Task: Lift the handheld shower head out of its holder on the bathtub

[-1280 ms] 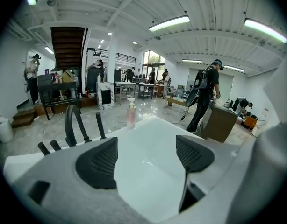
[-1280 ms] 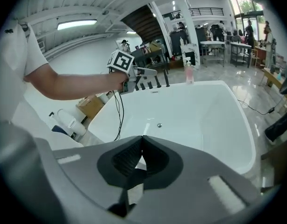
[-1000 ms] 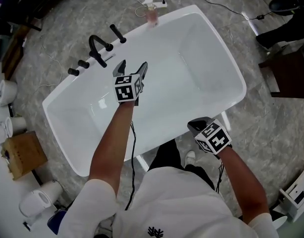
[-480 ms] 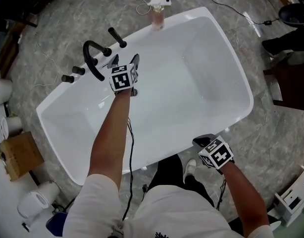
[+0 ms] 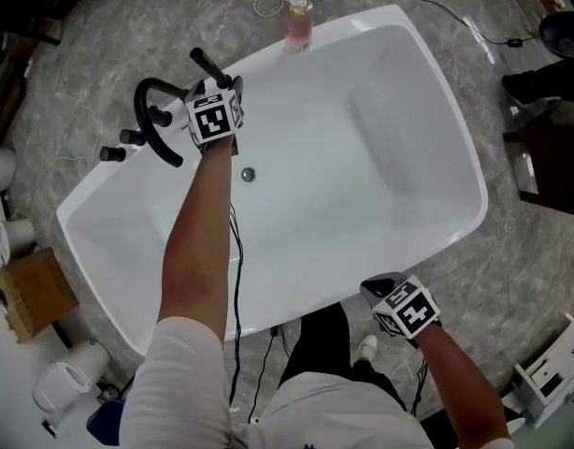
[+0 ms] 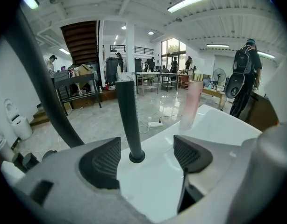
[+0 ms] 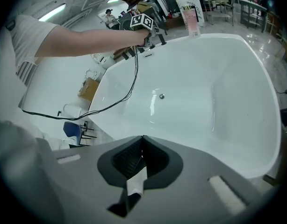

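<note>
The handheld shower head [image 6: 126, 118] is a black rod that stands upright in its round holder [image 6: 136, 157] on the white bathtub's rim [image 6: 213, 120]. In the head view the shower head [image 5: 208, 65] rises at the tub's far left rim, just beyond my left gripper [image 5: 212, 90]. My left gripper [image 6: 148, 154] has its jaws around the rod and closing. The rod stands nearer the left pad [image 6: 102, 162], and neither pad touches it. My right gripper [image 5: 379, 290] hangs at the tub's near rim. Its jaws [image 7: 141, 146] are shut on nothing.
A black arched spout [image 5: 151, 124] and small black knobs [image 5: 128, 138] stand left of the shower head. A pink bottle [image 5: 299, 24] sits on the far rim. The drain [image 5: 249, 173] lies in the tub. Cardboard box [image 5: 30, 293] and cables lie on the floor. People stand in the background.
My left gripper has moved from above the tub's inside up to the far left rim and now brackets the shower rod. My right gripper has sunk a little at the near rim.
</note>
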`<state>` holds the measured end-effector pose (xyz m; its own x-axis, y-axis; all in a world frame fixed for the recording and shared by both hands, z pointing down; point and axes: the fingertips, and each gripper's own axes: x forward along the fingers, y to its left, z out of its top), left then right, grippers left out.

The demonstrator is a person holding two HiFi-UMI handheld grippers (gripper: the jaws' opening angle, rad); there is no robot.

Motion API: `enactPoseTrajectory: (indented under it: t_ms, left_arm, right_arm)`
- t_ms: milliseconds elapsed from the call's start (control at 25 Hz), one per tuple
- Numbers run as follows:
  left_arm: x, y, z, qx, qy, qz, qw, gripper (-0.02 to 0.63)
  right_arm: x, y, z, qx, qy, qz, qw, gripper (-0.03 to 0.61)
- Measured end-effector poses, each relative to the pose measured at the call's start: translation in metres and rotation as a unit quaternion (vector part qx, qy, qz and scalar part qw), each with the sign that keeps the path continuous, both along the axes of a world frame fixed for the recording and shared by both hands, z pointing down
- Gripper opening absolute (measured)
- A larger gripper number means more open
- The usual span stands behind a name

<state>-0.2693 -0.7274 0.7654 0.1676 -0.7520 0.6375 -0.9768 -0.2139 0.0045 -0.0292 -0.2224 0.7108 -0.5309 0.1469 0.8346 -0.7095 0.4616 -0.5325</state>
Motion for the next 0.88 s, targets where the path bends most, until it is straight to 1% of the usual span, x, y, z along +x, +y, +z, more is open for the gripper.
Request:
enactPoseTrajectory:
  t_ms: [240,400,520,640,680,880]
  left_arm:
    - [-0.012,-0.019,0.018,-0.004,-0.010,-0.009,0.9999,0.345]
    - [-0.018,-0.033,0.023,-0.002,-0.009,-0.022,0.9997,0.299]
    - [-0.019,-0.044,0.023,0.000,-0.020,-0.022,0.9996,0.267]
    - [-0.022,-0.050,0.021,0.002,-0.036,-0.025,0.9990,0.202]
    - [-0.023,-0.050,0.021,0.001,-0.040,-0.026,0.9989,0.152]
    - [-0.022,-0.046,0.018,-0.001,-0.045,-0.026,0.9986,0.141]
  right_arm:
    - [-0.004,-0.003,0.016,-0.013,0.001,-0.007,1.000,0.014]
    - [-0.004,0.002,0.023,-0.022,0.001,-0.016,1.000,0.014]
    - [0.000,0.007,0.027,-0.029,0.004,-0.015,0.999,0.014]
    - [0.003,0.012,0.031,-0.034,0.006,-0.017,0.999,0.014]
    - [0.004,0.014,0.031,-0.034,0.006,-0.017,0.999,0.014]
    - [0.002,0.013,0.032,-0.030,0.002,-0.016,0.999,0.014]
